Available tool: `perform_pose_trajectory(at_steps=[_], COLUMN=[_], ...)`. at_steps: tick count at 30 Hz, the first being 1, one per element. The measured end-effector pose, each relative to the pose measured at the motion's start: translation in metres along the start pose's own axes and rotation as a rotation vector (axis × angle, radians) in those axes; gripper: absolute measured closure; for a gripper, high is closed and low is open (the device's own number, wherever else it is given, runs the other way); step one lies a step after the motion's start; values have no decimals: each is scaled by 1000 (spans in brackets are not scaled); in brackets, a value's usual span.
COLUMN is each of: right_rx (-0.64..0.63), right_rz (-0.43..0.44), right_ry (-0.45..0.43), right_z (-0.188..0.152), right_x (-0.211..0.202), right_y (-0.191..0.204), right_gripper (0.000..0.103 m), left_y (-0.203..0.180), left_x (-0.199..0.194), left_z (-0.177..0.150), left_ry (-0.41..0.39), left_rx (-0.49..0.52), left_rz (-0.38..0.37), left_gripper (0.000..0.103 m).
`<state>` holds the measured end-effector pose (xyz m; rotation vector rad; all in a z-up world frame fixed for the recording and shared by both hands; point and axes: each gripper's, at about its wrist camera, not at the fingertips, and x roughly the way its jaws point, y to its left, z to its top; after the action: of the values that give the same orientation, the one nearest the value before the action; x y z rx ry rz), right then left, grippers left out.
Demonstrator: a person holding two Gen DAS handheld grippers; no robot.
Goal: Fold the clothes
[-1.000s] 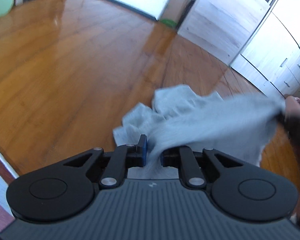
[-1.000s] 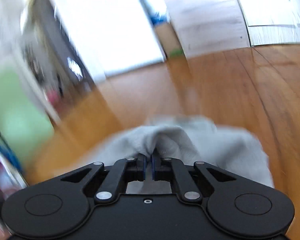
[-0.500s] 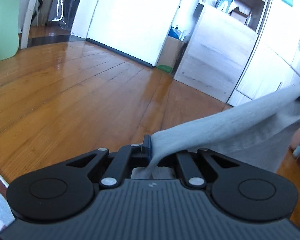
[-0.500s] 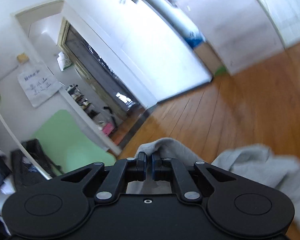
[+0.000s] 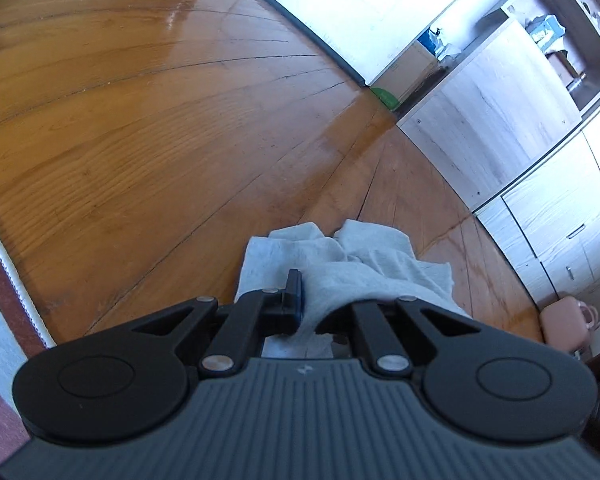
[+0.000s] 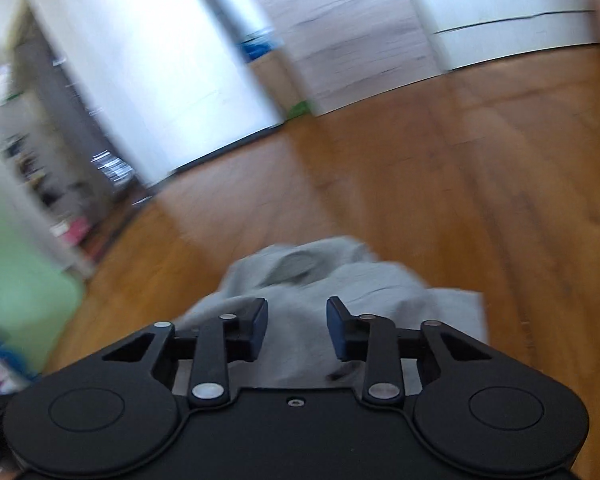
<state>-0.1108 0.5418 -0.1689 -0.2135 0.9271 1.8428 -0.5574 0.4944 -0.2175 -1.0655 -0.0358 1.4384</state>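
Left wrist view: a light grey garment [image 5: 352, 264] lies crumpled on a glossy wooden floor [image 5: 140, 128], with rumpled edges spreading away from the camera. The left tool [image 5: 320, 300] is close over it. One blue-padded finger shows; the other is buried under a fold of cloth draped across it, so cloth runs between the fingers, and whether they pinch it cannot be told. White drawer cabinets [image 5: 560, 220] stand along the right, and a pale pink bag [image 5: 564, 320] sits near the lower right corner.

Right wrist view, smeared by motion blur: the same grey garment [image 6: 332, 280] lies bunched on the floor just ahead. The right tool [image 6: 296, 320] stands wide, both blue pads clear of the cloth and holding nothing. A white door [image 6: 160, 60] and a green panel [image 6: 16, 272] are behind.

The garment is neither spread flat nor squarely folded. This heap could be cloth being laid out or cloth dropped between folds.

Likely risks, as a judgement: with one side released and cloth caught in the other tool, lifting or pulling would drag the garment sideways and twist it further. The fold hiding the left finger could snag there. The polished floor gives little grip, so the cloth may slide instead of creasing. The blur suggests a fast-moving right tool, which could land on the wrong layer.
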Motion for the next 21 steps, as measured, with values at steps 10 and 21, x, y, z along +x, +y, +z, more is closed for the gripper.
perform_pose_trajectory(at_steps=[10,21], right_rx=[-104,16], right_rz=[41,22], right_ry=[114,-20], right_z=[-30,-13], right_x=[46,58], right_y=[23,18], right_gripper=[74,52], left_y=[-14,-38], left_x=[-12,-8], left_z=[4,0], left_ry=[-79,-53], left_rx=[36,158], left_rz=[-92,-132], left_gripper=[99,98])
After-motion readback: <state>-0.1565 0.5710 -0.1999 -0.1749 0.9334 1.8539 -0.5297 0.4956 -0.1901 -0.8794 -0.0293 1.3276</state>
